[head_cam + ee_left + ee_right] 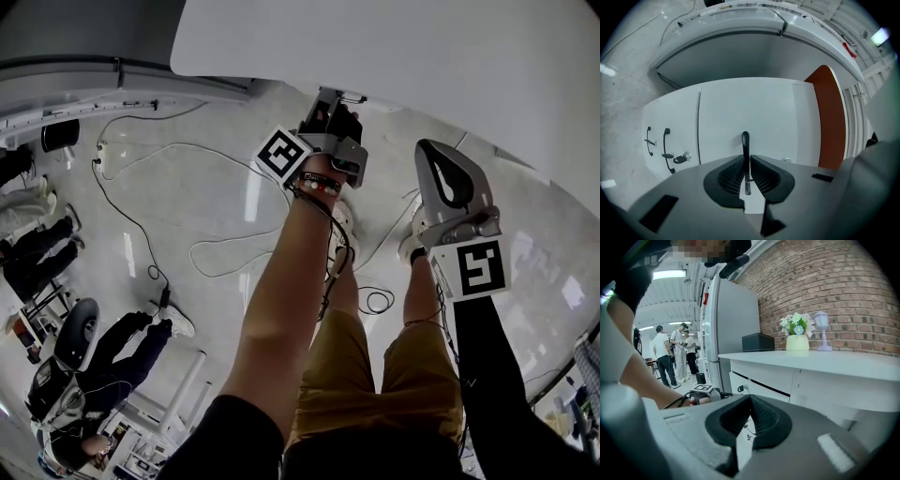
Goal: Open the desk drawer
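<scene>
Grip confirmed: left gripper (747, 176) clamped on the black handle (745, 140) at mid-front of the closed desk drawer (754, 112). Right gripper (749, 404) is empty, jaws together. Risk: an off-line pull could slip the thin handle from the pads.

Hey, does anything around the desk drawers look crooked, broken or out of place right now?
Nothing much. The drawer fronts sit even and undamaged, and the black handle runs straight between the left tongs, which are shut on it. Only oddity: loose cables sprawl over the floor beside the desk.
</scene>
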The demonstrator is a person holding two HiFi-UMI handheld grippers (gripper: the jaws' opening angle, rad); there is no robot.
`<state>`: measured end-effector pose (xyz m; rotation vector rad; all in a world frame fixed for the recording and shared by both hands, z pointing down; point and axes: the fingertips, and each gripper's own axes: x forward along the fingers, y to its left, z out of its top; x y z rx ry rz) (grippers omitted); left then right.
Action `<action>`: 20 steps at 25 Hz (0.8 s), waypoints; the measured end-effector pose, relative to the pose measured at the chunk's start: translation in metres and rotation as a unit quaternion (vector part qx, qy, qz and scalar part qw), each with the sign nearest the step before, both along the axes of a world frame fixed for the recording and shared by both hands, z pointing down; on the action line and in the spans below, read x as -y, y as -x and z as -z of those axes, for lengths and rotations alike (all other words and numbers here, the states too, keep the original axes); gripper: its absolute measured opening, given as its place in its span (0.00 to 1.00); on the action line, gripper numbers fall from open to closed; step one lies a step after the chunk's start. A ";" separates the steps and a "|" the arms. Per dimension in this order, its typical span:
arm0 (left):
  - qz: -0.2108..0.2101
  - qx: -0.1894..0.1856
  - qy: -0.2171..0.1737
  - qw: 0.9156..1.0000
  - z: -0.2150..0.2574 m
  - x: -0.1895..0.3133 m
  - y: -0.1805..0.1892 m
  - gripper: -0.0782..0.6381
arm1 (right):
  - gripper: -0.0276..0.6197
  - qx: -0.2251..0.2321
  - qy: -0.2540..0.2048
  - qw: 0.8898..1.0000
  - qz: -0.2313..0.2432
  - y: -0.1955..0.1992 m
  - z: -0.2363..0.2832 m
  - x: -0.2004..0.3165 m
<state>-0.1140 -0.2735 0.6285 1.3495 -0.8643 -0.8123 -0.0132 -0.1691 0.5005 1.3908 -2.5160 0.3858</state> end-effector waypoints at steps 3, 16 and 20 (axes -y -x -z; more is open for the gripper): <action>-0.001 0.022 0.009 1.000 -0.008 0.000 0.002 0.15 | 0.04 -0.019 0.002 1.000 0.007 -0.008 -0.005 -0.005; -0.028 0.055 0.018 0.998 -0.012 0.000 0.000 0.15 | 0.04 -0.009 -0.004 1.000 -0.007 -0.012 0.000 -0.007; -0.035 0.059 0.019 0.997 -0.014 -0.001 -0.002 0.15 | 0.04 0.004 -0.005 1.000 -0.017 -0.012 0.002 -0.003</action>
